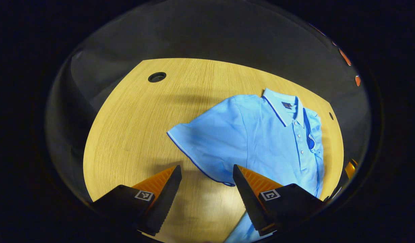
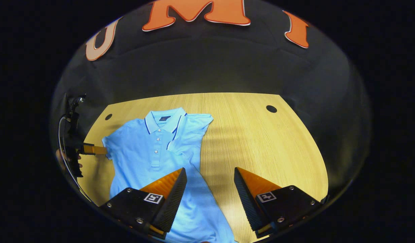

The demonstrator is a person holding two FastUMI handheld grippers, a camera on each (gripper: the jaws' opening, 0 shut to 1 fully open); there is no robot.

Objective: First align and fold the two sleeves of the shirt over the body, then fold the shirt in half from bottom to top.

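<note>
Spread wide and holding nothing, the left gripper (image 1: pixel 207 179) hangs over the pale wooden table (image 1: pixel 133 135), with the unfolded sleeve (image 1: pixel 197 141) of the light blue short-sleeved polo shirt (image 1: pixel 261 141) just beyond its fingertips, centre frame. This hand looks nearer that sleeve. At lower centre of its own view, the right gripper (image 2: pixel 210 180) also gapes empty over the shirt's edge. Its collar lies farthest, toward the upper frame; the collar label is unreadable.
</note>
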